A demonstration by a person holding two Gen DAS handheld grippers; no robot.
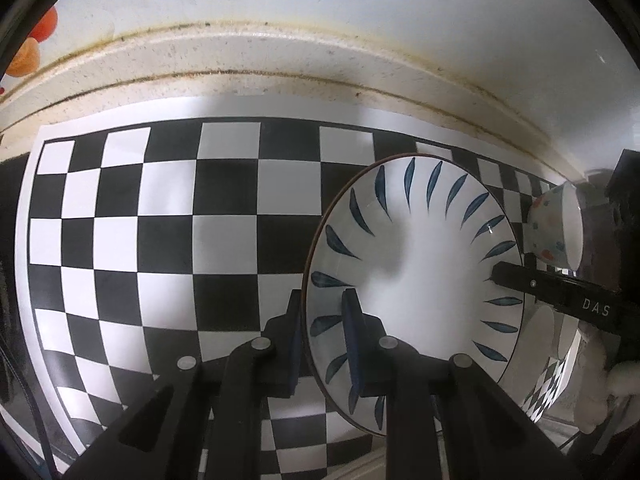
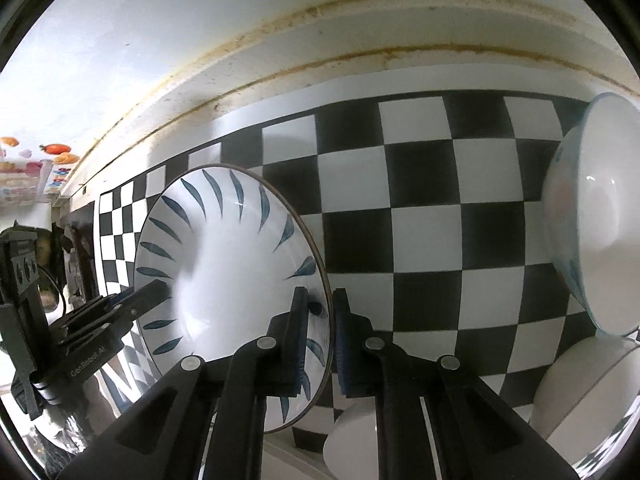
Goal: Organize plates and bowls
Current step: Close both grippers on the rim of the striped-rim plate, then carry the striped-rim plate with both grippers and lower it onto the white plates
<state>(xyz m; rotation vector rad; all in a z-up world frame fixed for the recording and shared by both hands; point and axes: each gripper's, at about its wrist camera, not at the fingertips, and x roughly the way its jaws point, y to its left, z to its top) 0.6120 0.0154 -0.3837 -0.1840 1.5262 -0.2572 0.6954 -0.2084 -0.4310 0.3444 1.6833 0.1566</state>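
A white plate [image 1: 420, 264] with blue leaf strokes around its rim is held over the checkered mat [image 1: 168, 208]. My left gripper [image 1: 323, 294] is shut on the plate's left rim, one finger inside and one outside. My right gripper [image 2: 320, 292] is shut on the opposite rim of the plate [image 2: 224, 264]. Each gripper shows in the other's view: the right gripper [image 1: 496, 272] at the plate's far edge, the left gripper [image 2: 160, 286] at the left. A small dotted bowl [image 1: 556, 228] lies tipped beyond the plate.
A large white bowl [image 2: 596, 220] stands on its side at the right, with another white bowl [image 2: 592, 384] below it and a third [image 2: 352, 432] under my right fingers. A stained white counter ledge [image 1: 280, 56] and wall run behind the mat [image 2: 424, 184].
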